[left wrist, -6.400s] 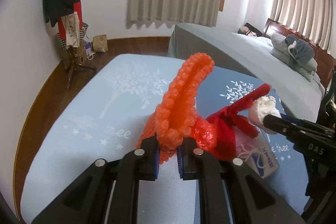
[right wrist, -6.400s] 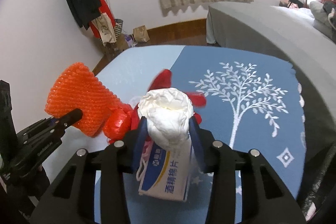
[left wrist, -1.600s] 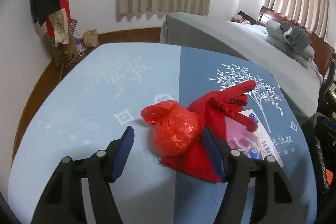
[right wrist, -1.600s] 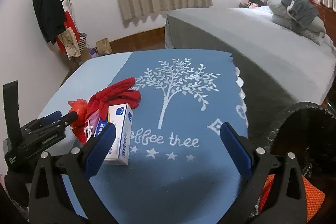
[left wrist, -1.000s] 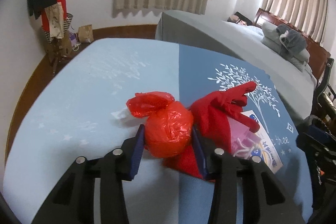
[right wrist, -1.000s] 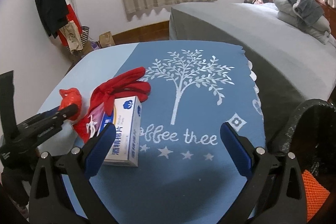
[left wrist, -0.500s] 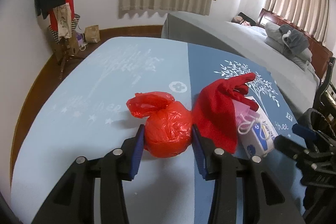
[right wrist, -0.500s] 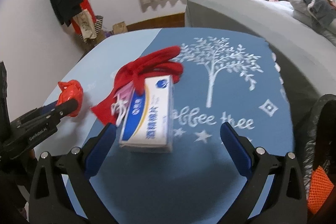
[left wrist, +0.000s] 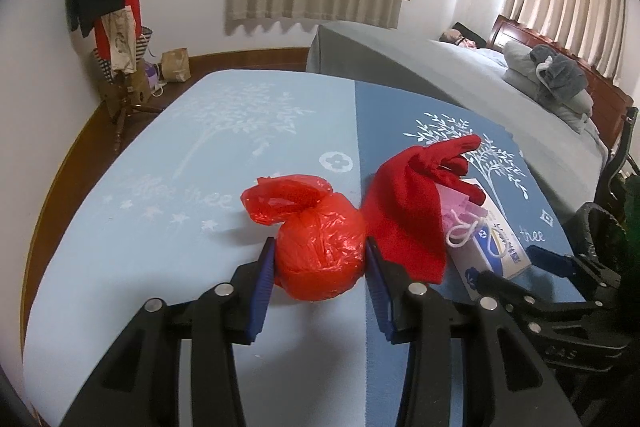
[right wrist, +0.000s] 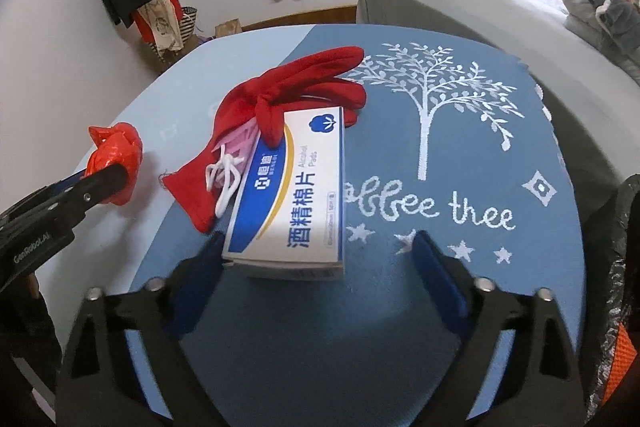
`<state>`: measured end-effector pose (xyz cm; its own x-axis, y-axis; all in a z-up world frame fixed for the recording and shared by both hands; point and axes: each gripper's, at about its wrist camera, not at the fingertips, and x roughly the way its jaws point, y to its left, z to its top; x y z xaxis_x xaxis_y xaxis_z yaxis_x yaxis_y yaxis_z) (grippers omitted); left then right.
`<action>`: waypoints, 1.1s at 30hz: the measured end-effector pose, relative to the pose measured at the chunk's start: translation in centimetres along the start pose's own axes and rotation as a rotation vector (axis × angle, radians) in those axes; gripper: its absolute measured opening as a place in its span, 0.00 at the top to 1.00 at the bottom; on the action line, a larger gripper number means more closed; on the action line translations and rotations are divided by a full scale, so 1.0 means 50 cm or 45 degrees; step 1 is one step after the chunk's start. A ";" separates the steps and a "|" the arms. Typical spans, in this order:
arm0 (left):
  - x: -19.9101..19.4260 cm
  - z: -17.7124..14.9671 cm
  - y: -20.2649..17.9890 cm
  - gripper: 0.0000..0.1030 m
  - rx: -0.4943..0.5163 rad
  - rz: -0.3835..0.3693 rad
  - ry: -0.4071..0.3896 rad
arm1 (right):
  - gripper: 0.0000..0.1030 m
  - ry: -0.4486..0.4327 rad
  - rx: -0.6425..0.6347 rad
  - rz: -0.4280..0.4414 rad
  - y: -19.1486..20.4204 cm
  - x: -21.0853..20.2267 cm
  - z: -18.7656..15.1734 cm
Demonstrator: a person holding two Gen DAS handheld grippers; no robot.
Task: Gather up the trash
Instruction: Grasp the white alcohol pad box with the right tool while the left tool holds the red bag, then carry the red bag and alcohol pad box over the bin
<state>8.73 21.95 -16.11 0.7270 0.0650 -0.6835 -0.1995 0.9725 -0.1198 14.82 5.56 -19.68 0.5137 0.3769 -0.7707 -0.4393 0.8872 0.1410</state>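
My left gripper [left wrist: 320, 259] is shut on a knotted red plastic bag [left wrist: 318, 251], held just above the blue tablecloth [left wrist: 180, 187]; the bag also shows in the right wrist view [right wrist: 118, 155]. My right gripper [right wrist: 320, 251] is open, its jaws either side of the near end of a white and blue box of alcohol pads [right wrist: 294, 195]. The left pad looks close to the box's corner. A red glove [right wrist: 288, 87] lies over the box's far end, with a pink mask and white cord [right wrist: 226, 171] beneath it.
A black-lined trash bin [right wrist: 616, 267] stands at the table's right edge, with orange netting inside. A grey bed [left wrist: 460, 75] lies beyond the table. A coat stand [left wrist: 116, 27] with clothes and bags stands at the far left wall.
My left gripper has closed on the red bag and lifted it away from the glove. My right gripper has moved from the bin to the box and narrowed around its near end.
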 end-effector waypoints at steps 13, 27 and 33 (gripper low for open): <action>-0.006 -0.002 -0.031 0.58 0.026 -0.032 0.002 | 0.46 0.000 0.074 -0.066 -0.061 -0.038 -0.024; -0.004 0.004 -0.055 0.58 0.054 -0.060 0.005 | 0.32 -0.017 0.137 -0.093 -0.096 -0.015 0.000; -0.002 0.008 -0.062 0.58 0.063 -0.063 0.002 | 0.47 -0.005 0.140 -0.087 -0.100 -0.003 0.016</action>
<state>9.51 19.03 -15.38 0.7343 0.0162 -0.6787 -0.1307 0.9844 -0.1179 17.54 1.26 -19.79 0.5423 0.3157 -0.7786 -0.3202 0.9344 0.1559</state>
